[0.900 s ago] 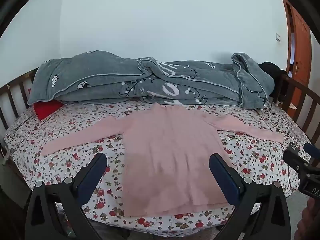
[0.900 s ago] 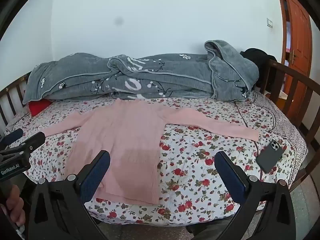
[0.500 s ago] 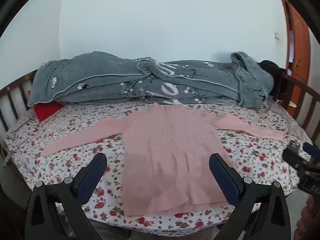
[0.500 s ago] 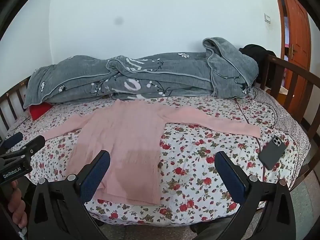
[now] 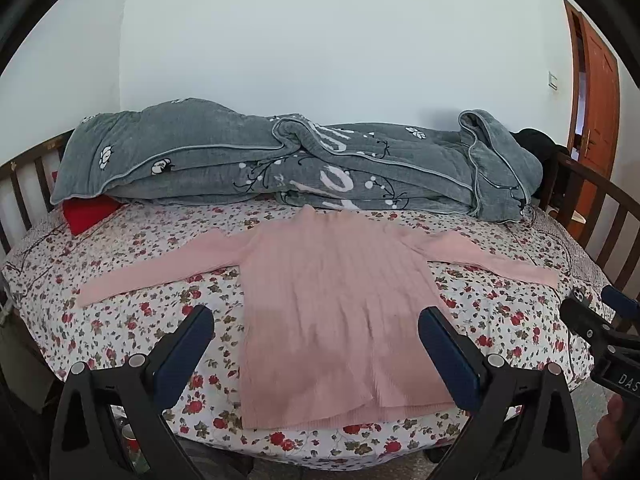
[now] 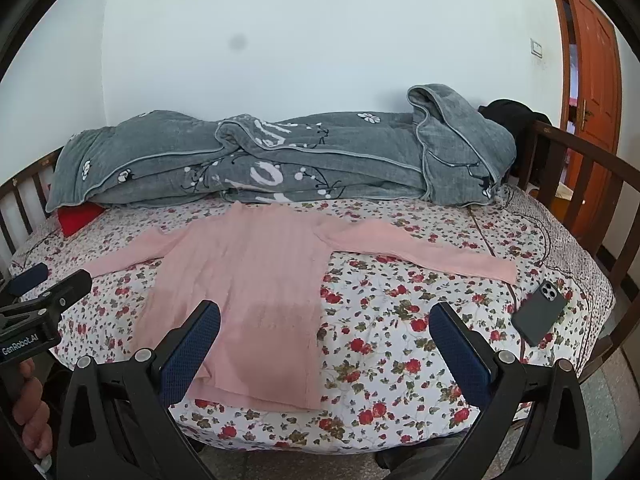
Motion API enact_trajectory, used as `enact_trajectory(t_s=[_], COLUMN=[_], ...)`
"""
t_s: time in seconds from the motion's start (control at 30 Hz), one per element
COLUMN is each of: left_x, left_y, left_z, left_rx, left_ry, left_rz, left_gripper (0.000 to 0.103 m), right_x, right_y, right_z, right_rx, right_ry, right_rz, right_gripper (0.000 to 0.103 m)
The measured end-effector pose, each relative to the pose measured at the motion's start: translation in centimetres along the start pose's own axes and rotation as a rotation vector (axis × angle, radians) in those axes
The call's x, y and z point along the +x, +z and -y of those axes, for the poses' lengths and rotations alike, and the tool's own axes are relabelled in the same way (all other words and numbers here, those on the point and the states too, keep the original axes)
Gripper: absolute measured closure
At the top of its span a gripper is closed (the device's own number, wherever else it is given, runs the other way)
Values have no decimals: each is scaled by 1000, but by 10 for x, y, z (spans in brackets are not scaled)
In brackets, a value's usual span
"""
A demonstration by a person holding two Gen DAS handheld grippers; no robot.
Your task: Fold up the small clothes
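A pink long-sleeved sweater (image 5: 332, 300) (image 6: 244, 292) lies flat on the floral bed sheet (image 5: 132, 320) (image 6: 400, 320), both sleeves spread out sideways, hem toward me. My left gripper (image 5: 316, 332) stands open in front of the hem, above the bed's near edge, with nothing between its blue pads. My right gripper (image 6: 326, 324) is open too, off to the right of the sweater's body, empty. Each gripper shows at the edge of the other's view, a hand under it.
A bunched grey blanket (image 5: 304, 168) (image 6: 280, 160) lies along the far side by the wall. A red cushion (image 5: 90, 212) peeks out at the left. A dark phone (image 6: 538, 312) rests on the sheet at the right. Wooden rails (image 6: 580, 184) ring the bed; a door (image 6: 592, 80) stands right.
Both views have shifted slightly, with the bed sitting a little lower in the frames. The sweater lies as before and both grippers stay open.
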State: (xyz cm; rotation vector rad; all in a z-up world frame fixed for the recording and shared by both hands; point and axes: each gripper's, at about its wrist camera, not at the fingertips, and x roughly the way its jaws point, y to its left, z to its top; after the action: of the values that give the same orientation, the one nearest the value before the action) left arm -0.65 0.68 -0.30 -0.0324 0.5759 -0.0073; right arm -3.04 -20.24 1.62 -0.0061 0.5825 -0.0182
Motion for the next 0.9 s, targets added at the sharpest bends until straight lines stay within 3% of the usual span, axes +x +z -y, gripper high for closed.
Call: enact_trajectory(t_s=[0.33,0.9], left_x=[1,4], left_y=[1,2], left_z=[-6,-2], left_rx=[-37,-5], left_ry=[-15,-13], left_rz=[5,9], left_gripper=[0,0], right_x=[-4,-4], right_y=[3,4], right_z=[-3,-4], right_rx=[3,15], right_ry=[11,19], right_rz=[12,16], right_gripper=[1,1])
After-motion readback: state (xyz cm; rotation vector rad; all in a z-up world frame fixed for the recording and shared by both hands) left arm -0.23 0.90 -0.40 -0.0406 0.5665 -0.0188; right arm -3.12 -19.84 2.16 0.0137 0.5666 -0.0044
